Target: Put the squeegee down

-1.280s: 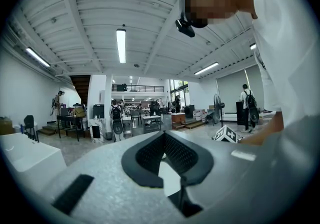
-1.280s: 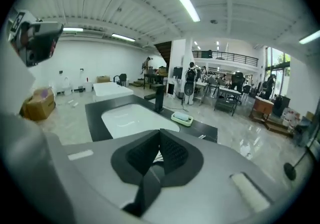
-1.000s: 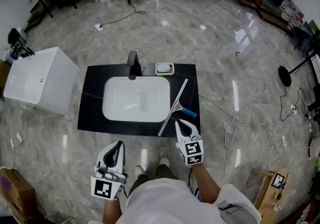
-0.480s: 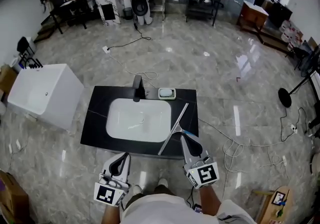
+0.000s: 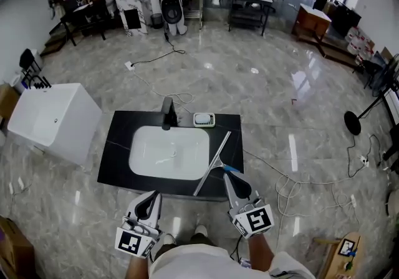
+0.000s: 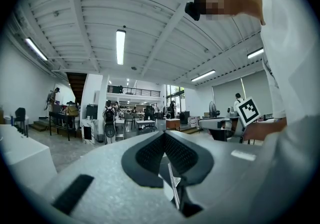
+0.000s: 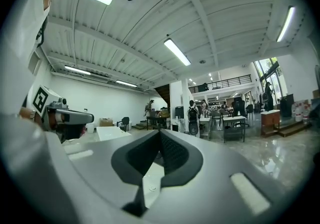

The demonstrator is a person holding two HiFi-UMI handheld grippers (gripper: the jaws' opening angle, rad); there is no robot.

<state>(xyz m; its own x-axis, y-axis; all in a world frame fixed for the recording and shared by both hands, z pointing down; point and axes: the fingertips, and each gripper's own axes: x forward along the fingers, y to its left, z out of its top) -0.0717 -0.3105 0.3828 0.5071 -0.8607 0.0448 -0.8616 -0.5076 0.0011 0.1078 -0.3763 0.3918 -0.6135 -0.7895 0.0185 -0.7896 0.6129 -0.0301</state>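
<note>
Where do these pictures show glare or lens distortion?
Head view: bright glare patches on the polished floor, and the room's edges curve. Left gripper view: strong fisheye, dark corners, a bright ceiling lamp. Right gripper view: the same, with another bright lamp.

Glossy polished stone floor (image 5: pixel 249 85); black matt countertop (image 5: pixel 115 162); smooth white basin (image 5: pixel 168 150); squeegee (image 5: pixel 212 162) bar shiny metal.

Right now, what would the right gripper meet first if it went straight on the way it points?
Likely nothing near: the right gripper seems to point level above the squeegee and sink; open floor ahead, though height is unclear.
</note>
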